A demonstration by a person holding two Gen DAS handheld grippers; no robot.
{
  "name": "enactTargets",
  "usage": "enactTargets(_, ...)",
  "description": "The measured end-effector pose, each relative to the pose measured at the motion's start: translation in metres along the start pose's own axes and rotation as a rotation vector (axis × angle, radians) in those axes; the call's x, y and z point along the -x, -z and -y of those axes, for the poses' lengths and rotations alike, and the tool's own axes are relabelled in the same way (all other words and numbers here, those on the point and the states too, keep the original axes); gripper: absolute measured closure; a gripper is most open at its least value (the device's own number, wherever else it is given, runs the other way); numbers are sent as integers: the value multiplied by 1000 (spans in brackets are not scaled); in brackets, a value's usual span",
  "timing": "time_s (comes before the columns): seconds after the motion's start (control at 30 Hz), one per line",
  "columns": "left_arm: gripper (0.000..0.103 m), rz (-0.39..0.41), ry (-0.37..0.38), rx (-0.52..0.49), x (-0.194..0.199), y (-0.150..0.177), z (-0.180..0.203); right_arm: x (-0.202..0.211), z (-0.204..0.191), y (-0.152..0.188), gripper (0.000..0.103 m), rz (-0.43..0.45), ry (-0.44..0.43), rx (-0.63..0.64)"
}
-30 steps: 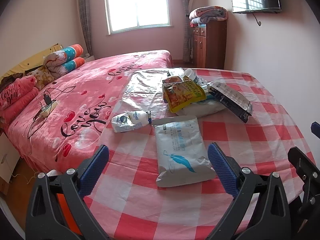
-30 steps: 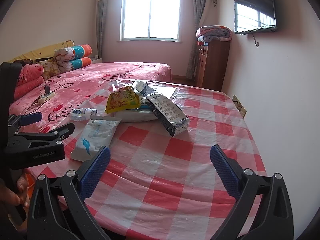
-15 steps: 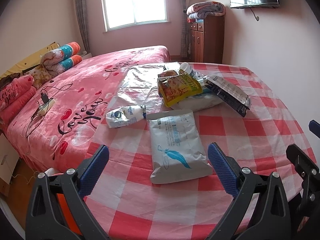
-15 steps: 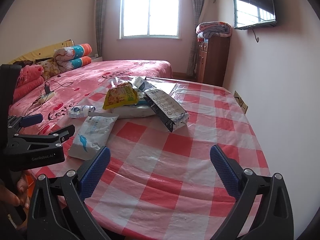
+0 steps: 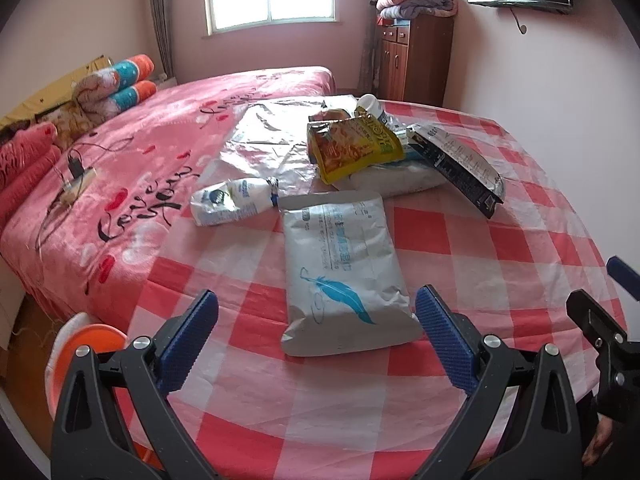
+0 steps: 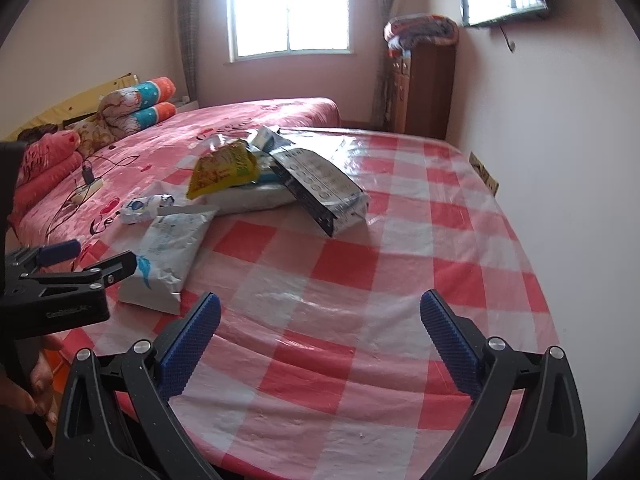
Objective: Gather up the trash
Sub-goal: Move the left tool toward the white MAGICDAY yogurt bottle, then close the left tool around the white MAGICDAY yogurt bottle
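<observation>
With both sets of jaws spread wide and empty, the white pouch [image 5: 344,272] lying flat nearest on the table [image 5: 500,248] is best straddled by the left gripper [image 5: 316,336] at its near edge, then pinched.

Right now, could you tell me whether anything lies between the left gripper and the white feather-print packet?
Nothing visible does. The left gripper is open, and the white feather-print packet lies flat on the checked tablecloth just ahead of its fingers. The crushed bottle lies off to the side.
</observation>
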State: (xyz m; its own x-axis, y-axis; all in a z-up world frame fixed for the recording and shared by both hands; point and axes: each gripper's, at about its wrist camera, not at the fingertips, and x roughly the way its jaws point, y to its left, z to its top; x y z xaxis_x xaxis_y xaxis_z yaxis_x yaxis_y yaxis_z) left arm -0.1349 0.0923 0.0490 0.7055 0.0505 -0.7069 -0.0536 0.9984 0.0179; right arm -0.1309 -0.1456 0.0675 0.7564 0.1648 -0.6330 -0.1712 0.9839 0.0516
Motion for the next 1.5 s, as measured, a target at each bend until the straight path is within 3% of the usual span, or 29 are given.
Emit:
enactTargets(0.43, 4, -63, 35, 10, -18, 0, -3, -17, 22, 5, 4, -61, -77, -87)
enactTargets(0.63, 4, -57, 3, 84, -25, -15, -50, -22, 16, 7, 4, -88, -157, -85)
enactTargets(0.77, 4, -103, -17, 158, -45, -28, -82, -29, 6, 7, 4, -119, -218, -76)
enactTargets(1.07, 4, -81, -28, 296, -84, -59, -126, -48, -26, 11, 4, -185, -264, 2)
enactTargets(1.17, 4, -90, 0, 272, -98, -70, -124, -55, -31, 10, 4, -207, -274, 4)
enactTargets(1.3, 4, -115, -21, 205, -112, -79, -116, -62, -42, 5, 4, -238, -330, -6)
enactTargets(1.5, 4, -155, 59, 197, -126, -80, -109, -71, -81, -8, 4, -256, -405, 56)
